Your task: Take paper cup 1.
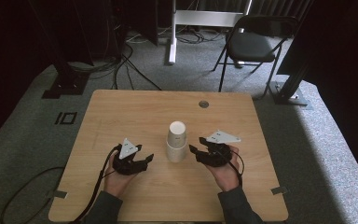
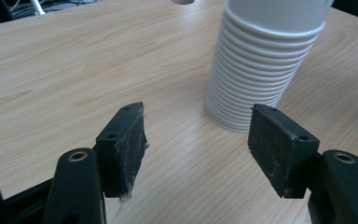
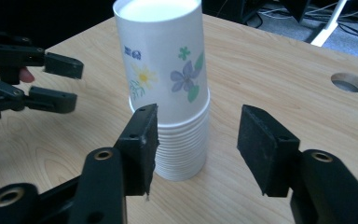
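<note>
One table (image 1: 121, 112). One stack of paper cups (image 1: 176, 142) standing upside down on it; the single cups are too many and too tightly nested to count exactly. Two tongs: left tongs (image 1: 145, 159), right tongs (image 1: 195, 145). One folding chair (image 1: 254, 44) behind the table.

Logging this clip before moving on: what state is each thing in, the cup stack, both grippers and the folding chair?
Stack of paper cups: upside down, standing upright on the table, untouched.
Left gripper: open, nothing between its jaws, apart from the stack.
Right gripper: open, nothing gripped, stack just ahead of its jaws.
Folding chair: unfolded, standing on the carpet beyond the table.
</note>
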